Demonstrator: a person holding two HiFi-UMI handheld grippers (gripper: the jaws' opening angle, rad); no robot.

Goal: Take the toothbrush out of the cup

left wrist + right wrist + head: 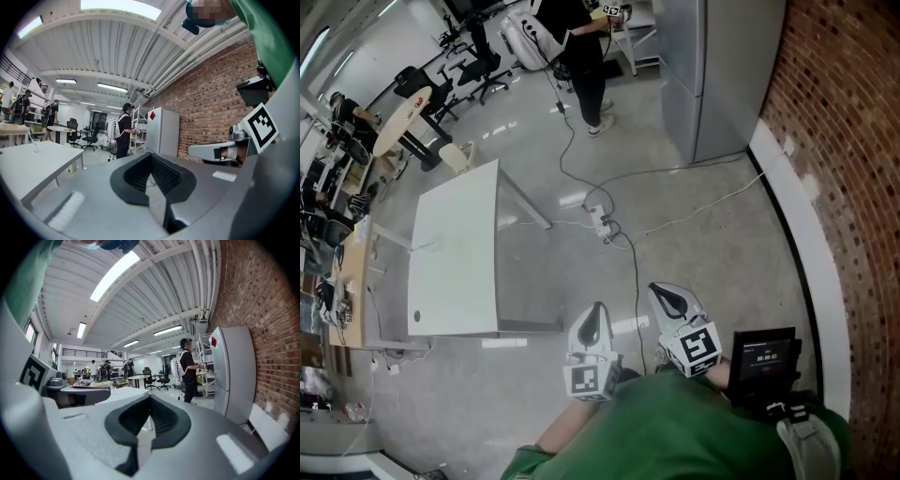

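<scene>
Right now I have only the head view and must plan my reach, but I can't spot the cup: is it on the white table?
Observer: Yes. The left gripper view shows a clear cup standing on the table, left of the fingers. Its contents are too small to tell.
Operator: Is the left gripper free?
Observer: The left gripper has its fingers closed tip to tip, with nothing between them.
Operator: And the right?
Observer: The right gripper is the same: closed and empty.
</scene>
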